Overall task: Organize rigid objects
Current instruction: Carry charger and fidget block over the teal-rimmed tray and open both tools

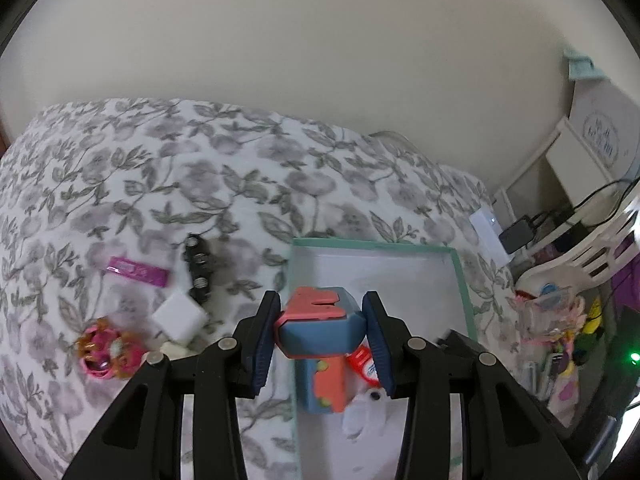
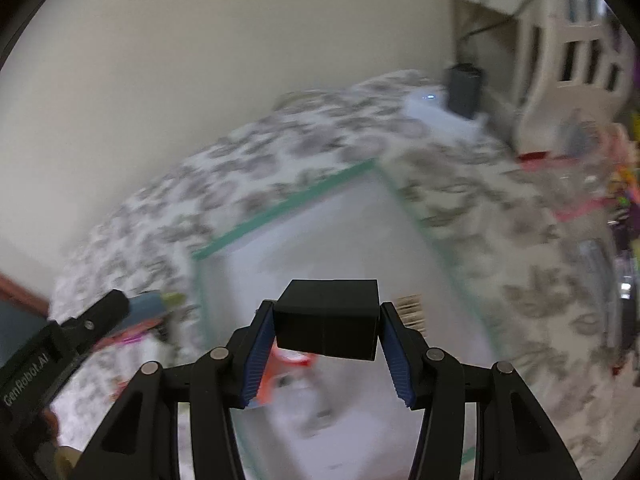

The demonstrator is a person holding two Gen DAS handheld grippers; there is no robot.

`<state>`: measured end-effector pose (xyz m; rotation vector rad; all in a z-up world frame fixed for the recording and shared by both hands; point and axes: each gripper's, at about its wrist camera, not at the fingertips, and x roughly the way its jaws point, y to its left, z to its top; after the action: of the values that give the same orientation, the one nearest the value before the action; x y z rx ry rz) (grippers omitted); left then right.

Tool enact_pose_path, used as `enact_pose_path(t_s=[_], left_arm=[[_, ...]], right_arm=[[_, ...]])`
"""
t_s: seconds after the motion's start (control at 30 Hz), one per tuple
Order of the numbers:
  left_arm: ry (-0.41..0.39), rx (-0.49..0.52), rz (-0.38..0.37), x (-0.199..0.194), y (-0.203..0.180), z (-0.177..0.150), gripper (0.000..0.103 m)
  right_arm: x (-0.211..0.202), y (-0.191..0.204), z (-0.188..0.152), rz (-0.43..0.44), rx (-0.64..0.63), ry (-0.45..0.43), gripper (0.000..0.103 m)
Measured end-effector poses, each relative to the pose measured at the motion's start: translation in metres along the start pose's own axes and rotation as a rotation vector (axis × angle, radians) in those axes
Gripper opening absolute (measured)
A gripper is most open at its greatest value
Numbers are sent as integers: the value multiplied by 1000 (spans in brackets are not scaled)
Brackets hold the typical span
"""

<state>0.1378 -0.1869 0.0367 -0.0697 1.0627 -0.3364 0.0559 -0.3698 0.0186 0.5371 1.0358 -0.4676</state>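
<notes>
We are looking at a home bedroom: a floral bedspread [image 1: 248, 200] is covering the bed against a plain cream wall [image 1: 280, 40], small toys [image 1: 106, 350] are lying on it, and a white shelf unit [image 1: 560, 168] with chargers is standing alongside

Both wrist views angled steeply down, sharing green-rimmed box [image 1: 460, 280]

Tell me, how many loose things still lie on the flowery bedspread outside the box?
4 that I can see: a purple strip, a black ridged piece, a white block and a pink-and-gold toy, all left of the green-rimmed box. Others may be hidden.
</notes>
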Motion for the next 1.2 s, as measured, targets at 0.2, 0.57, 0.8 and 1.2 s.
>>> enact_pose_path(t_s=[0.2, 0.57, 0.8, 1.2], left_arm=[[4, 45, 7, 29, -28, -11, 44], [42, 70, 66, 55, -28, -26, 44], [107, 67, 79, 69, -24, -34, 44], [127, 31, 55, 62, -18, -30, 44]], right_arm=[[16, -22, 1, -52, 34, 16, 55], [34, -8, -11, -135, -81, 25, 55], [40, -9, -14, -158, -86, 40, 55], [34, -6, -12, -143, -65, 44, 66]])
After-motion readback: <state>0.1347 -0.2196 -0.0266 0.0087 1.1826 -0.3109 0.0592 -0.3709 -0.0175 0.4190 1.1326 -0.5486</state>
